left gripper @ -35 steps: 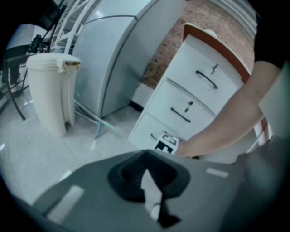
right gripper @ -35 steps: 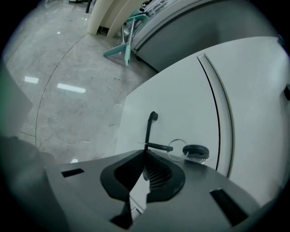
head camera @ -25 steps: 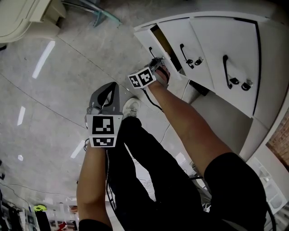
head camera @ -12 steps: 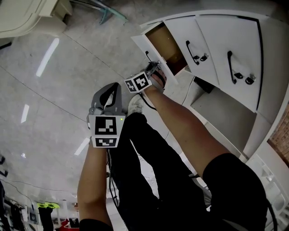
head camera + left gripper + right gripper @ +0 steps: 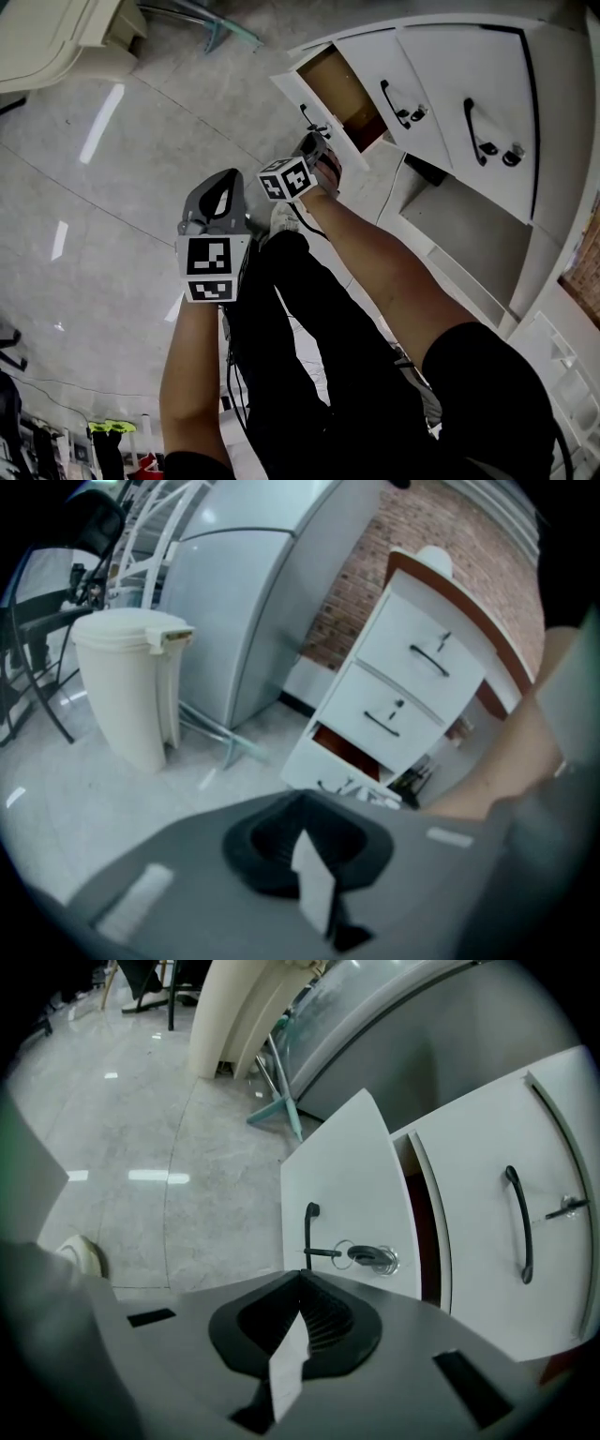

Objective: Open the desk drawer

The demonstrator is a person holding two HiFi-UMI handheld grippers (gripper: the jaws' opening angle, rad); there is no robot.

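Three white drawers in a row: one open drawer at the left, two shut drawers to its right. Three black handles, three locks. Two tools: left tool, right tool. One cream bin far left.

Fingers closed, drawer ajar, key in lock

No readable text, number or brand in any view. Only signs on show are black-and-white square markers, on cube of left gripper and on cube of right gripper: pixel patterns, no letters, no digits.
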